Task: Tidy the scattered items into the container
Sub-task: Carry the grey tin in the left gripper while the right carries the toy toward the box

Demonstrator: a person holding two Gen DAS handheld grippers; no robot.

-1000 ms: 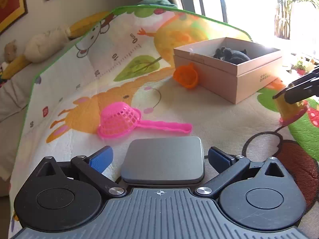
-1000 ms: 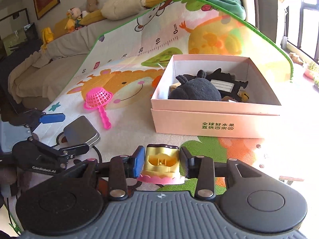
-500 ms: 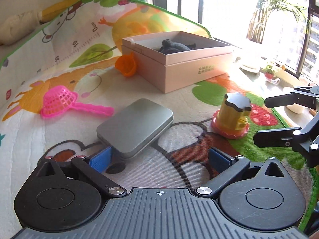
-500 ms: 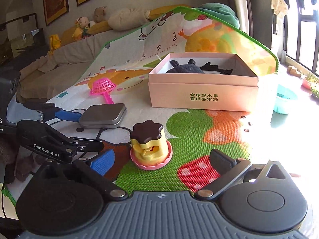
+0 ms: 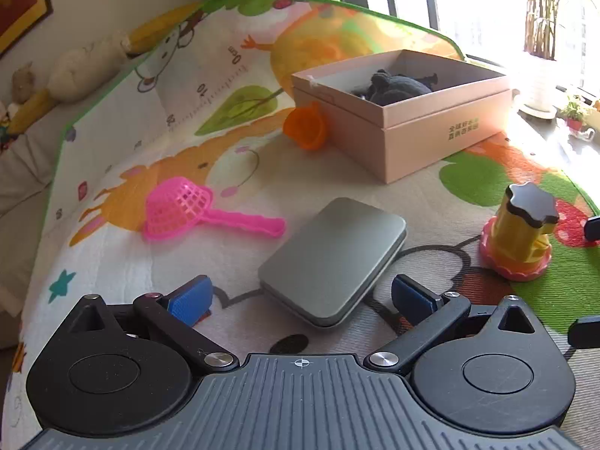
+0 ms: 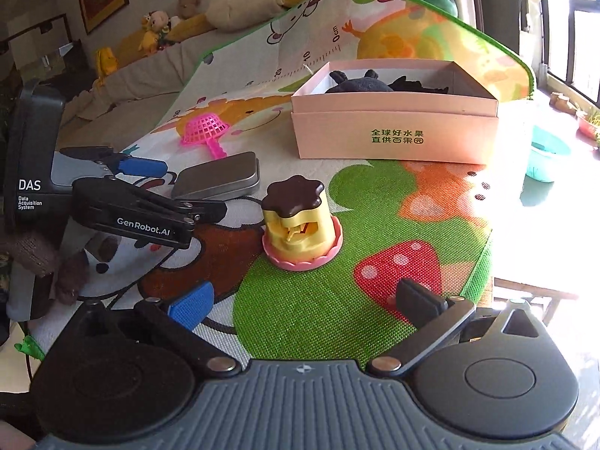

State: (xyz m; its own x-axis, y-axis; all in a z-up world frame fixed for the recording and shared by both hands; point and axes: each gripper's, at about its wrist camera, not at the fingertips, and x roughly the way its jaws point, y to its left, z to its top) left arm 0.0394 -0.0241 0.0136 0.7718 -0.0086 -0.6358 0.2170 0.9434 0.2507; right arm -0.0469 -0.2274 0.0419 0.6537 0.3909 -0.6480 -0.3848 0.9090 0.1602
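Your right claw (image 6: 303,302) stands with its jaws wide apart and nothing between them. They opened within the last second and have not widened further since. The yellow toy with the brown flower-shaped cap (image 6: 300,221) stands upright on its pink base on the play mat (image 6: 300,311), just ahead of the blue pad (image 6: 191,303) and clear of both pads.

Your left claw (image 5: 302,296) is also spread apart and empty. The near corner of the flat grey tin (image 5: 333,258) lies between its fingertips — no pad touches it. In the left wrist view the yellow toy sits at the right edge, well right of the tin.

Locate the container: the pink cardboard box (image 6: 397,127) rests on the mat in the upper centre of the right wrist view, open at the top, with a dark plush toy (image 6: 360,84) inside.

Items lying loose on the mat:
- pink plastic sieve (image 5: 180,206) — left of the tin, handle pointing right in the left wrist view
- orange cup (image 5: 305,125) on its side, touching the box's left wall
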